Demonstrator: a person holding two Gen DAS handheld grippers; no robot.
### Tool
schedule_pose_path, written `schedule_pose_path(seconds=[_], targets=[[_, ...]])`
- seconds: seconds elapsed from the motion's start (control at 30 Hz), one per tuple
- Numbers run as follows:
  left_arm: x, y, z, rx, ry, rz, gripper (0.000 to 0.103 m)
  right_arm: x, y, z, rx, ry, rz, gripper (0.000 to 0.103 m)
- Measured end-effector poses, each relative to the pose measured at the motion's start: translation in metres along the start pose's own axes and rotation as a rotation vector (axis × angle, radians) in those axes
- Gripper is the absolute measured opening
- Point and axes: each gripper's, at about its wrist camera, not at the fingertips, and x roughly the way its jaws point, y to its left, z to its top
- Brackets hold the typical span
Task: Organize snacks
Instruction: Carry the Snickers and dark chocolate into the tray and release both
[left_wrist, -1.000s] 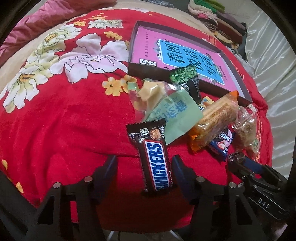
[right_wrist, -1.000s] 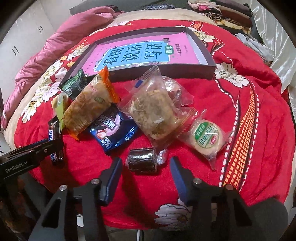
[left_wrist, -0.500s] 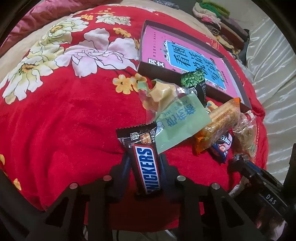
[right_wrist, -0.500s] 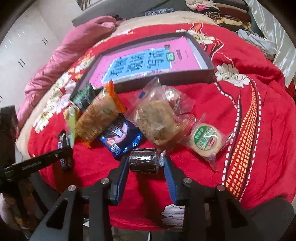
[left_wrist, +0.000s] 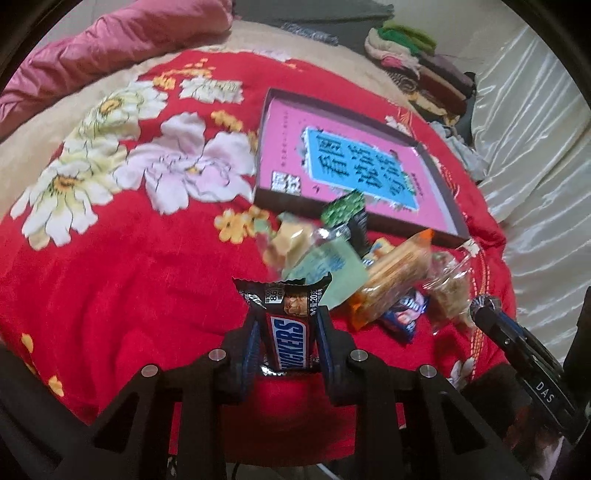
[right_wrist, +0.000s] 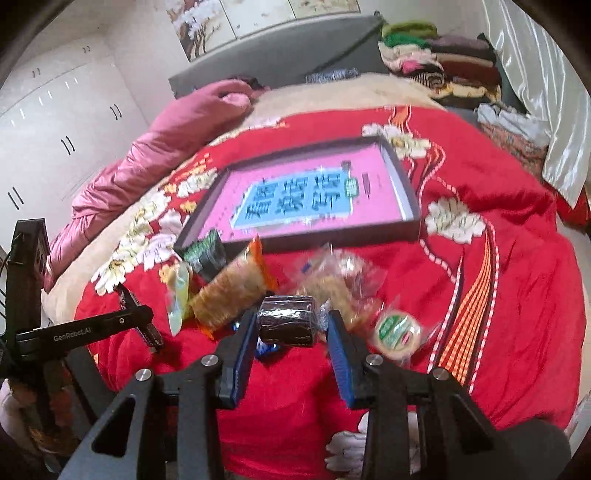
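My left gripper is shut on a Snickers bar and holds it above the red blanket. My right gripper is shut on a small dark wrapped snack, also lifted. A pile of snacks lies beyond: an orange-ended cracker pack, a pale green packet, a blue Oreo pack, a clear bag and a round green-labelled cake. A shallow dark box with a pink and blue bottom lies behind them; it also shows in the right wrist view.
The red flowered blanket covers a bed. A pink quilt lies at the far left. Folded clothes are stacked at the head. White cupboards stand left. The right gripper's body shows at the left wrist view's right edge.
Both grippers closed on their snacks, the left on the Snickers and the right on the dark snack, and have lifted them off the blanket.
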Motion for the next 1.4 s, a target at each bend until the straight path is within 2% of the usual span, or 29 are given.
schedule_pose_path(seconds=[0.47,0.87,1.17,1.4], targets=[[-0.004,-0.014,0.028,0.020,-0.055,-0.007,0.029,-0.002,-0.009,0.016,-0.053,-0.101,-0.039,0.038],[0.003,-0.027,0.057,0.039,-0.100,-0.018,0.029,0.009,-0.030,0.042,-0.035,-0.184,-0.047,0.038],[0.017,-0.028,0.083,0.015,-0.116,-0.008,0.029,0.029,-0.055,0.064,-0.011,-0.200,-0.076,0.038],[0.035,-0.030,0.100,0.003,-0.123,0.002,0.029,0.048,-0.064,0.069,-0.005,-0.162,-0.076,0.038]])
